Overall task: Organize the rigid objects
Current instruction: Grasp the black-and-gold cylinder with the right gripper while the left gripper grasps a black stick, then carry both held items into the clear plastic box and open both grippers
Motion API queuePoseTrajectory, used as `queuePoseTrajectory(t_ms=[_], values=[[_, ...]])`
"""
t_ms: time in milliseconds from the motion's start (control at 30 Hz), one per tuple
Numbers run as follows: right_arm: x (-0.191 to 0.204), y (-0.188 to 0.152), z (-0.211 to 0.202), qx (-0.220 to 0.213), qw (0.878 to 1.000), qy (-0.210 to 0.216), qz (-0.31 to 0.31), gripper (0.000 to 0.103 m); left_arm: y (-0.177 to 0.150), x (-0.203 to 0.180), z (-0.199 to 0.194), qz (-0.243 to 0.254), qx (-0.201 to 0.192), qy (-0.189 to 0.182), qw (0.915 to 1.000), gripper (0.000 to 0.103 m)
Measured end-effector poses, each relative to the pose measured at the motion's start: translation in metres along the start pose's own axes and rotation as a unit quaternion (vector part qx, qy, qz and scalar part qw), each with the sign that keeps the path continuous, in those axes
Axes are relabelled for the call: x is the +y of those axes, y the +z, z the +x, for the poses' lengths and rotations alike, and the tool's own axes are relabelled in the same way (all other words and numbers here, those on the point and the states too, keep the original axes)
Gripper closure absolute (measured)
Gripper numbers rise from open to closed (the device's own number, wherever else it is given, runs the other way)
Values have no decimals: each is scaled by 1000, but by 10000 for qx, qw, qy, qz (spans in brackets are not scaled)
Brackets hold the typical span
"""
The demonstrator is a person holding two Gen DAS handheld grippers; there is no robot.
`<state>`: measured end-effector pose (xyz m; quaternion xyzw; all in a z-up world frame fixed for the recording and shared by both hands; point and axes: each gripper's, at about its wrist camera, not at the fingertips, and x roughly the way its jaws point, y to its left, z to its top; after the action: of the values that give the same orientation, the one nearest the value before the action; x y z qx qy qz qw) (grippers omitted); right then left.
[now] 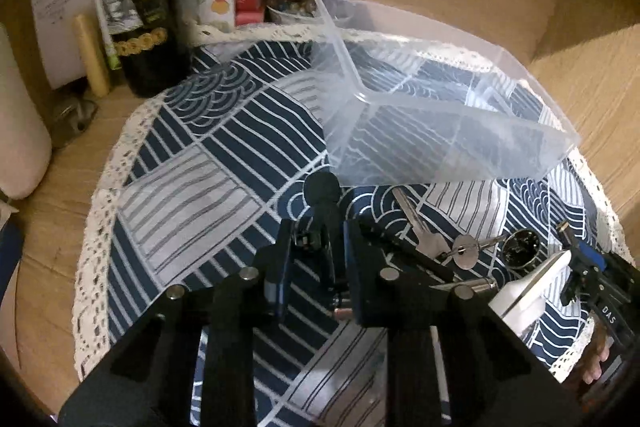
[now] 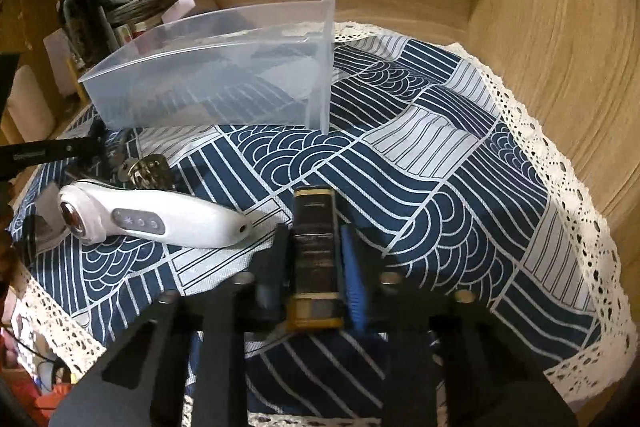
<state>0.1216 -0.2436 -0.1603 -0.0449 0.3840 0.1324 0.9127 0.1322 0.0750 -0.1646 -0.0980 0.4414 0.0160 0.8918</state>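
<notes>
My left claw (image 1: 316, 247) is closed on a small black microphone (image 1: 322, 195), its foam head poking out past my fingertips just short of the clear plastic bin (image 1: 440, 115). My right claw (image 2: 316, 247) is clamped on a dark tube with gold ends (image 2: 314, 251), held lengthwise between the fingers above the blue patterned cloth (image 2: 400, 155) that covers the surface. The bin stands toward the far edge of the cloth, with nothing visible inside it. Between my two claws, on the cloth, lie a bunch of keys (image 1: 436, 243) with a round dark fob (image 1: 520, 249), and beside them a white handheld device (image 2: 152, 221) with a row of buttons, lying on its side just left of the right claw. Bottles and small boxes (image 1: 144, 7) crowd the far left corner of the surface, off the cloth.
</notes>
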Motion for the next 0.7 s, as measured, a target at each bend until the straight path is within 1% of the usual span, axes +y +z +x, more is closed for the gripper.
queuePoseTrajectory(t_ms=[167,267,467,600,700], values=[[-4,4,-11,-196,9997,-19,122,82,-3,5,-29,2,-344,37,9994,80],[-4,13,-23,-410,9991,-42,116,82,0,3,-49,52,-572,19,9983,80],[2,49,-52,-1074,9942,-19,-18,82,18,-7,-89,207,-1128,-96,9934,80],[15,74,-64,-1491,9886,-98,-205,82,35,-18,-107,273,-1449,-217,9888,80],[23,92,-70,-1717,9847,8,-297,82,48,-27,-112,347,-1625,-231,9858,80]])
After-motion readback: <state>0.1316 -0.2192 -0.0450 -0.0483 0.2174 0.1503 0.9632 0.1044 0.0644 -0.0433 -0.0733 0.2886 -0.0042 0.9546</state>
